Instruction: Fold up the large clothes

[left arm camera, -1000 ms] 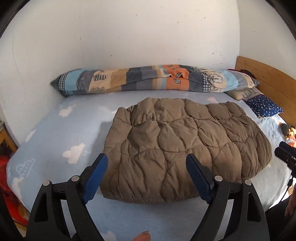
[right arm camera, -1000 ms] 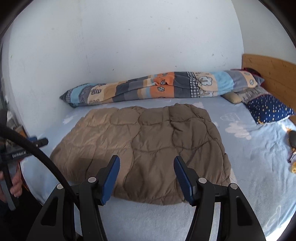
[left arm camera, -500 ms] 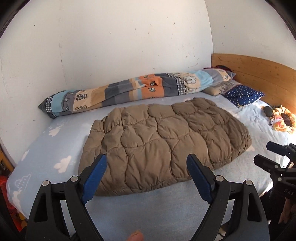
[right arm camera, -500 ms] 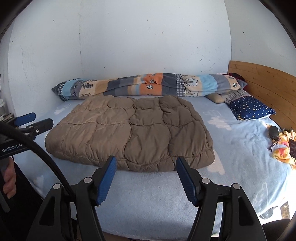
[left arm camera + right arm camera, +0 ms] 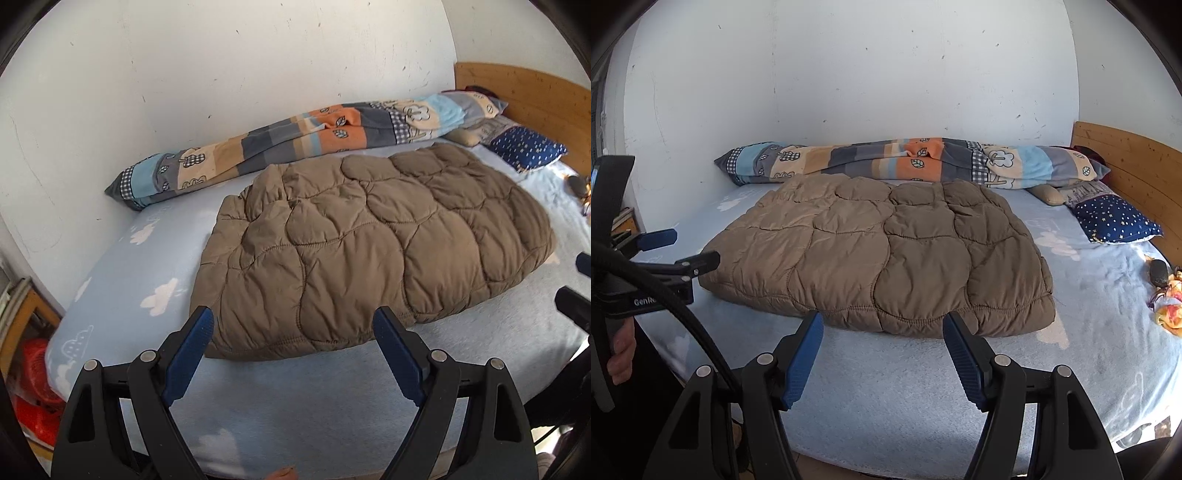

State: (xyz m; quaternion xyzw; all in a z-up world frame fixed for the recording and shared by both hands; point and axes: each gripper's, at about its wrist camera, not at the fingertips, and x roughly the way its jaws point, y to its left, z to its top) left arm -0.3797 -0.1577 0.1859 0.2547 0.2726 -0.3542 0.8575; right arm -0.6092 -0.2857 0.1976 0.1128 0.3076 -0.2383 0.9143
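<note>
Nearest the lenses, both grippers hang over the front edge of the bed [image 5: 886,398]. The left gripper [image 5: 293,332] is released, its blue pads spread wide with only bare sheet and the jacket's hem showing between them, nothing touched. The right gripper [image 5: 882,332] is also released, its pads apart and clear of the cloth.

Just ahead of both grippers lies the brown quilted jacket [image 5: 886,254], folded into a flat, puffy block on the light blue sheet printed with white clouds. Its near hem sits just beyond the fingertips of each gripper; in the left wrist view the jacket [image 5: 369,240] stretches ahead and off to the right.

Far to the left of the right gripper, a hand [image 5: 620,347] grips the other tool's handle beside a black cable.

Beyond the jacket, a long patchwork blanket [image 5: 912,162] in blue, orange and grey runs rolled up along the white, scuffed wall [image 5: 849,74]. To the far right sit a navy star-print pillow [image 5: 1115,221] and the wooden headboard [image 5: 1126,162], with a small dark object and a yellow-orange scrap near the bed's right edge.
</note>
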